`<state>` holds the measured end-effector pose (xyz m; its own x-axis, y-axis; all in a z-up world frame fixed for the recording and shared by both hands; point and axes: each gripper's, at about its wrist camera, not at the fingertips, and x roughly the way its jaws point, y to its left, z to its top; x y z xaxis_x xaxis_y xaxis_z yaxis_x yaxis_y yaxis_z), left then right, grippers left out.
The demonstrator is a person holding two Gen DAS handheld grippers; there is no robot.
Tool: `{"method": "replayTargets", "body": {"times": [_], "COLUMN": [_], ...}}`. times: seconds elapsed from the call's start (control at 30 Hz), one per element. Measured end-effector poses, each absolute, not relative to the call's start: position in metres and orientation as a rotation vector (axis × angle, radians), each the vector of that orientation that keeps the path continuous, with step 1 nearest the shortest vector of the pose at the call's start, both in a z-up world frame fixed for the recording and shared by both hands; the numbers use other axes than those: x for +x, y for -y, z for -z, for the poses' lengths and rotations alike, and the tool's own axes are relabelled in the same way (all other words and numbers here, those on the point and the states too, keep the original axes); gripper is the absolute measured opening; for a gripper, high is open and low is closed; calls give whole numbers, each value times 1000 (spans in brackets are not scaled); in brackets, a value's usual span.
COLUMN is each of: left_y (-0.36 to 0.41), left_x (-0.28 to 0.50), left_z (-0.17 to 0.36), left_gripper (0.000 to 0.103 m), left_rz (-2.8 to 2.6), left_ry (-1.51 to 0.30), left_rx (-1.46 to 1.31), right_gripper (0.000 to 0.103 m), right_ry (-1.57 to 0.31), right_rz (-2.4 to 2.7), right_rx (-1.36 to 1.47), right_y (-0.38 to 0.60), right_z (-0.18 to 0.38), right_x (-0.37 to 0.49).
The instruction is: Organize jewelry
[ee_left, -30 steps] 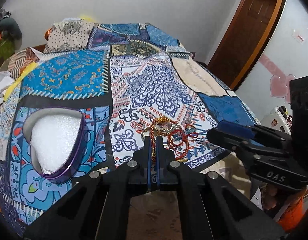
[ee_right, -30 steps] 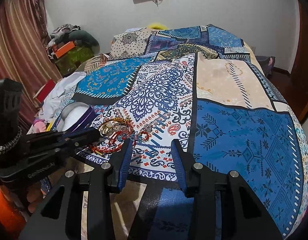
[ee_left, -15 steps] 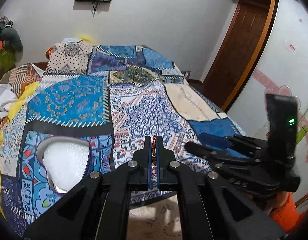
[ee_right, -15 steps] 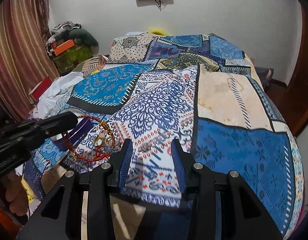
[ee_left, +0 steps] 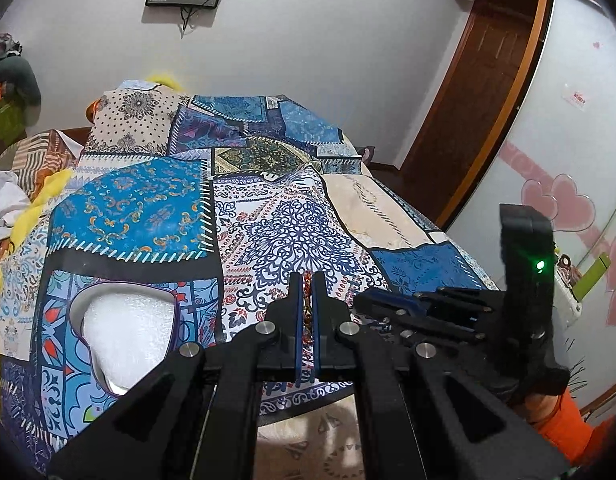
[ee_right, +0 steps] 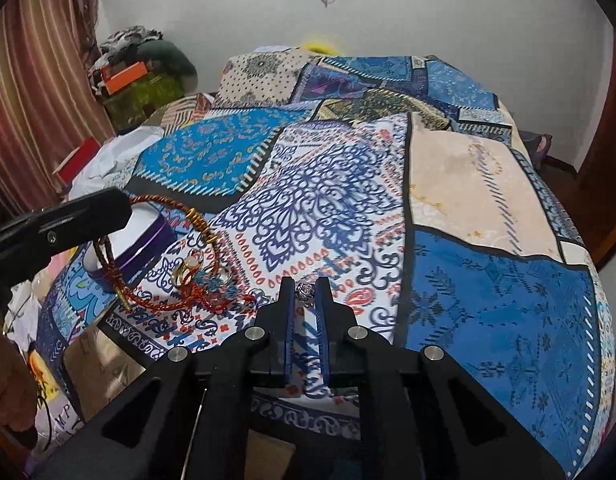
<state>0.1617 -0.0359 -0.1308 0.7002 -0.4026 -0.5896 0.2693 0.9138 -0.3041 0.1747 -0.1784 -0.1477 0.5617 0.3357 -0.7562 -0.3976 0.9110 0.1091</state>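
Note:
My left gripper is shut on a red braided cord. In the right wrist view the left gripper holds that cord up. The cord's loop hangs down to a tangle of gold rings and beaded pieces resting on the bedspread. My right gripper sits just right of the tangle, jaws closing, with a small silvery bead pinched between its tips. A heart-shaped purple box with white foam lies to the left, behind the hanging cord.
The patchwork bedspread ends at the near bed edge right below both grippers. Clothes and boxes pile up by the striped curtain at left. A wooden door and a wardrobe with pink hearts stand at right.
My left gripper rose with the red cord, pulling part of the jewelry pile off the bedspread. My right gripper's wide-apart jaws narrowed onto the small bead.

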Motion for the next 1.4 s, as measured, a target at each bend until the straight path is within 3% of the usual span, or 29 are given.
{"method": "replayTargets", "body": {"times": [0.73,1.4], "left_y": [44,-11], "left_x": [130,111], "left_z": [94,88], "left_gripper": [2,2], "left_rz": [335,220], "left_ry": [-638,-591], "left_rx": [-150,-203], "right_gripper": [9,9], "right_ry": [-851,-659], "right_rz": [-336,-428], "right_rx": [-18,-60], "right_y": [226,183], "right_z": [136,69], "right_x": [154,135]}}
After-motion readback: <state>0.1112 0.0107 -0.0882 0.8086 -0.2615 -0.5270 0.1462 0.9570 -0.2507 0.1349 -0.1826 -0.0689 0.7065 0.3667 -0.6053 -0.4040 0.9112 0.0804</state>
